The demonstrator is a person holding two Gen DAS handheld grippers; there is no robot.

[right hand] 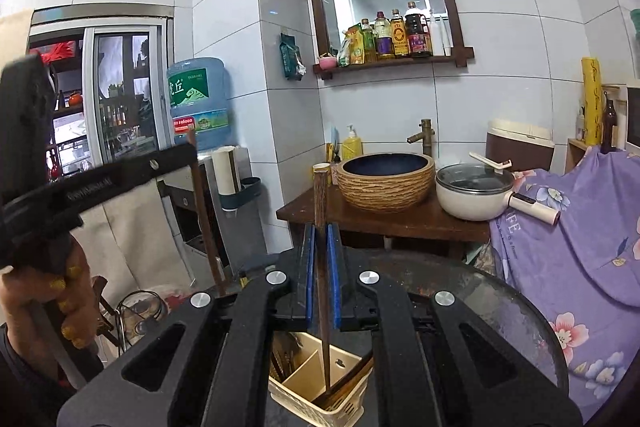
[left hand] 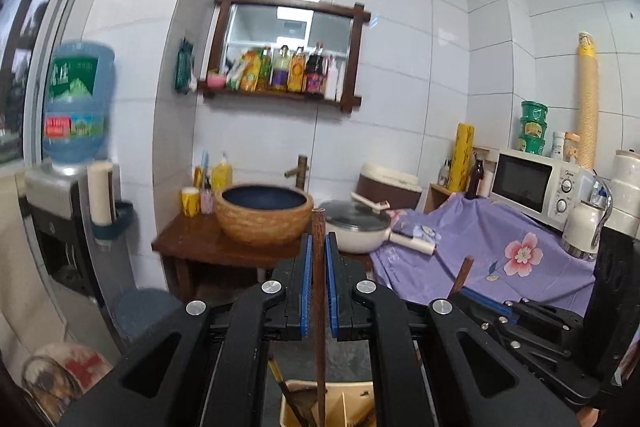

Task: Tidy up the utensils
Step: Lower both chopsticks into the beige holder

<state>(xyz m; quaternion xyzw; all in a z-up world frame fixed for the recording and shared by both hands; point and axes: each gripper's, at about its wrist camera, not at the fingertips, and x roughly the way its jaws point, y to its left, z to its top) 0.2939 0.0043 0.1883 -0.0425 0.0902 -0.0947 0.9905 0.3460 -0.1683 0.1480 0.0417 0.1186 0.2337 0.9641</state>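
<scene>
My left gripper (left hand: pixel 319 241) is shut on a dark wooden chopstick (left hand: pixel 318 267) that stands upright between the blue pads. Its lower end reaches down to the cream utensil holder (left hand: pixel 286 412) below. My right gripper (right hand: pixel 320 229) is shut on a second dark chopstick (right hand: pixel 320 199), whose tip dips into the divided cream holder (right hand: pixel 344 412), where other utensils lie. In the left wrist view the right gripper (left hand: pixel 460 293) shows at the right with its chopstick (left hand: pixel 465 269). The right wrist view shows the left gripper (right hand: pixel 193 150) at the left, held by a gloved hand (right hand: pixel 64 291).
The holder stands on a dark round table (right hand: pixel 504 311). Beyond it a wooden stand carries a woven basin (right hand: pixel 386 181) and a white lidded pot (right hand: pixel 472 199). A purple floral cloth (right hand: pixel 580 239) covers the right side, and a water dispenser (right hand: pixel 200 107) stands left.
</scene>
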